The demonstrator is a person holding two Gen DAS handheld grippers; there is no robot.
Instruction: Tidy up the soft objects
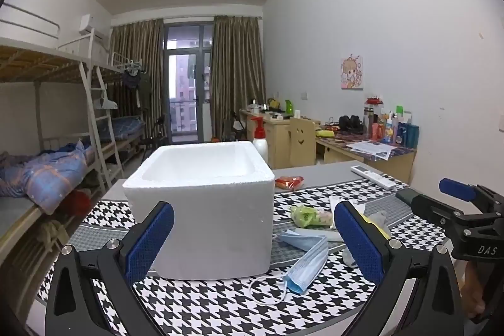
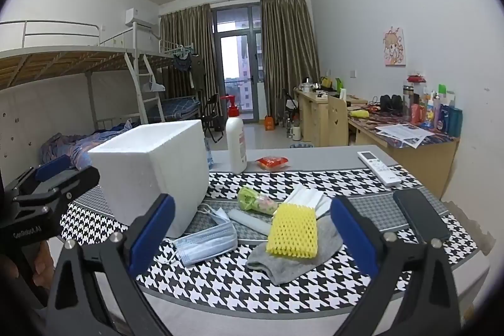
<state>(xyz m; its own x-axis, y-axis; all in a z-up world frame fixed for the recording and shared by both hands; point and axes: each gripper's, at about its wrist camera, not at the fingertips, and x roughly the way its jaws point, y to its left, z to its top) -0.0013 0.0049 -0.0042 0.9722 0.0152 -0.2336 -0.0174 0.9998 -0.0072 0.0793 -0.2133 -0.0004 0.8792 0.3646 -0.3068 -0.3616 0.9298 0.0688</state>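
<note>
A white foam box stands open on the houndstooth mat. To its right lie soft items: a blue face mask, a yellow foam net on a grey sock, a green plastic bag, a pale roll and white folded pieces. My left gripper is open and empty, just in front of the box. My right gripper is open and empty, above the mask and sock.
A lotion bottle, a red packet, a white remote and a black phone also lie on the table. Bunk beds stand to the left, desks along the right wall.
</note>
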